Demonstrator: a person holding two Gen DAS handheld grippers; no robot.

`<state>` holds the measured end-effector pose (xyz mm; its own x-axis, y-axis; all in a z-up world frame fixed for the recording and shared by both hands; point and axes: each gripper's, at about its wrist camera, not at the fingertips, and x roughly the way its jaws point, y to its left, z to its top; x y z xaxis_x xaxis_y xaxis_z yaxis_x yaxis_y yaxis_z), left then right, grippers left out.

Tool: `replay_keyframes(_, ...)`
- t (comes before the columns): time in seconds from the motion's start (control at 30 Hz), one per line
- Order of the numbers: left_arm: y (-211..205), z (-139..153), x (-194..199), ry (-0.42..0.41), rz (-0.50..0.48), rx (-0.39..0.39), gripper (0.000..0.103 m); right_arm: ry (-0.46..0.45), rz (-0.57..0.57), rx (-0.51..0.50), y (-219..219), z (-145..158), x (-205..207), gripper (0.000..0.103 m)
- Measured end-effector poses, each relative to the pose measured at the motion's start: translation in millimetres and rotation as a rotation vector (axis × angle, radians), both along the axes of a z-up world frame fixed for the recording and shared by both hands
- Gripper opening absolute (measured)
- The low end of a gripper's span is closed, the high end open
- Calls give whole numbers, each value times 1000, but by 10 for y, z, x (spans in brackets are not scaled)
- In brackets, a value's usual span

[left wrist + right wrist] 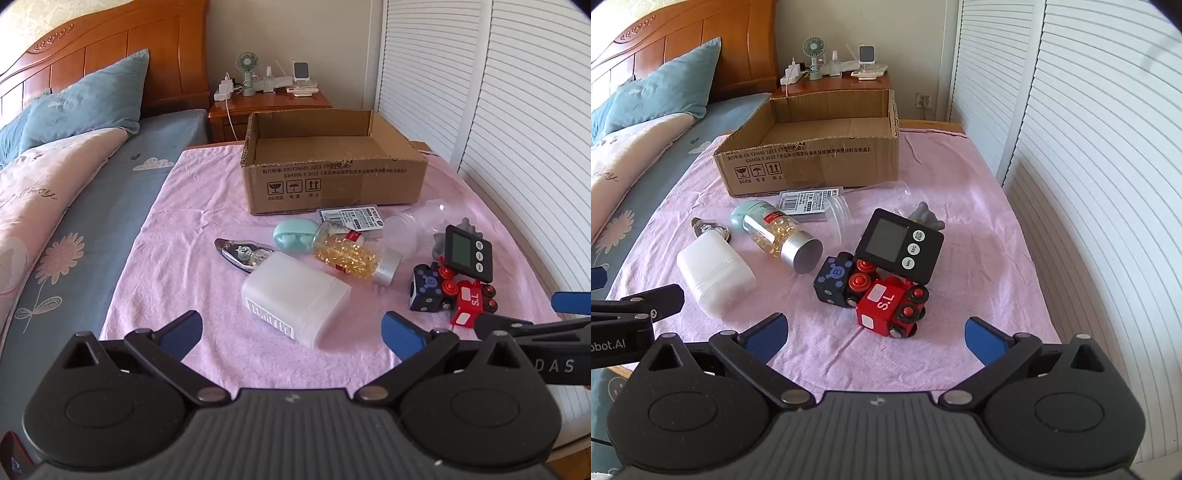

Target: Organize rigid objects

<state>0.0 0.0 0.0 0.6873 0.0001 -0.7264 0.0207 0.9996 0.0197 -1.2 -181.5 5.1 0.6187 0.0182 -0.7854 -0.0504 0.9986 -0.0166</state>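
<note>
Two tools angled down over pink cloth [155, 236], left tool [291, 328] spread wide, empty, right tool [875, 332] likewise

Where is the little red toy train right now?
The small red wooden toy train lies on the pink cloth, near the bottom centre of the right wrist view, touching the dark blue toy block, with the black digital timer leaning above it.

Both wrist views tilt down, near, sharing cardboard box [332, 173].
</note>
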Motion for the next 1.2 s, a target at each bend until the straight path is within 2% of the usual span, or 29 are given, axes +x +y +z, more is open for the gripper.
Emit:
replay_keyframes(0.1,8,6,-6,-13,2,-23,102,10,0,2,3,2,4,103)
replay_keyframes(1.2,-40,31,4,-5,-23,-15,102,12,0,13,-12,16,7,103)
